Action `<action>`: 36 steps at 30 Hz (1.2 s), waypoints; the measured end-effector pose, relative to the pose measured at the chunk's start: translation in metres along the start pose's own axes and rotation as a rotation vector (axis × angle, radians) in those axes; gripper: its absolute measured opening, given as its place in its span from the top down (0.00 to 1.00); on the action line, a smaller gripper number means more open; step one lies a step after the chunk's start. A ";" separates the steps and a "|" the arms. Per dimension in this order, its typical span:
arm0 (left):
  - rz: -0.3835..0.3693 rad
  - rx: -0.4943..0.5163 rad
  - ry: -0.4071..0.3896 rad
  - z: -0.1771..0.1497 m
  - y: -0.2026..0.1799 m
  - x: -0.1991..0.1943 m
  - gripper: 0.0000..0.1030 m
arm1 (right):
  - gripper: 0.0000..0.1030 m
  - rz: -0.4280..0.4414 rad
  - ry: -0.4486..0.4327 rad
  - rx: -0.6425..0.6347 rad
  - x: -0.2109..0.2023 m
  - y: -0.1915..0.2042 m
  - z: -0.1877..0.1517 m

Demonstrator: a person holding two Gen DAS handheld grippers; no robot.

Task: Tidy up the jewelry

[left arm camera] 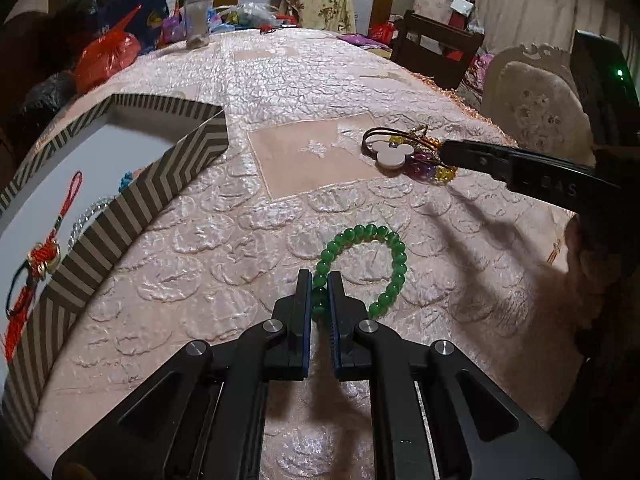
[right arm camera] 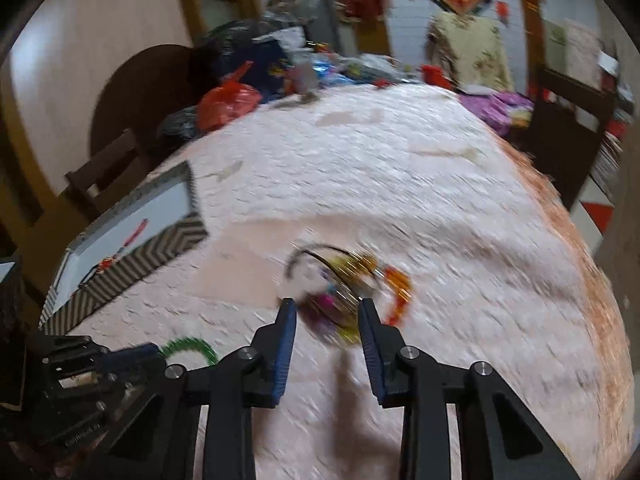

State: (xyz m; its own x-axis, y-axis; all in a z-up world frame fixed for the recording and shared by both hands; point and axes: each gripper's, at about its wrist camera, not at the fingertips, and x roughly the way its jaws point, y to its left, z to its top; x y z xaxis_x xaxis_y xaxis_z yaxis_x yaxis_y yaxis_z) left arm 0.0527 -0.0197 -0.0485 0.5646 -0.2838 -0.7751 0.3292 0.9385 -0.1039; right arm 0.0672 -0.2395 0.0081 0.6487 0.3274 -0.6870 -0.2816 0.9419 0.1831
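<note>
now, left gripper (left arm camera: 319,280): low centre of the left wrist view, jaws pinched together on the near-left arc of the green bead bracelet (left arm camera: 384,264), beads squeezed between the blue pads.
green bead bracelet: lying on the pink quilted tablecloth (left arm camera: 224,240), centre of the frame, the rest of its loop curving off to the right of the fingers; in the right wrist view only a green arc shows at lower left.
right gripper (right arm camera: 327,307): bottom centre of its own view, jaws partly apart with a plain gap, the blurred charm bunch (right arm camera: 340,284) sitting just past and between the tips; whether the pads touch it, hard to say through the smear.
charm bunch: in the left wrist view, upper right of centre, a white mouse-head disc (left arm camera: 394,155) with purple and yellow beads and a brown cord, resting on the cloth, one black finger of the right gripper reaching in from the right edge onto the beads.
striped box (left arm camera: 132,200): left side of the left wrist view, open, chevron walls, white floor.
inside the box: a red knotted tassel (left arm camera: 40,256) at far left, a clear bead strand (left arm camera: 86,216) against the near wall, a bit of turquoise behind it.
far end of the table: a red plastic bag (left arm camera: 106,56) and a clear jar (left arm camera: 196,20), upper left.
</note>
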 end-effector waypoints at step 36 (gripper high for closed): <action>-0.021 -0.039 -0.004 0.002 0.007 -0.001 0.94 | 0.67 0.076 -0.073 0.100 -0.058 0.002 0.006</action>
State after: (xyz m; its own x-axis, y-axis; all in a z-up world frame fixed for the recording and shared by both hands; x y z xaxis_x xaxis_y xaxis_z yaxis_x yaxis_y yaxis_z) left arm 0.0559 -0.0133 -0.0470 0.5608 -0.3045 -0.7699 0.3116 0.9392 -0.1445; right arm 0.0336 -0.2566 0.0529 0.6789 0.3992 -0.6163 -0.2625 0.9158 0.3041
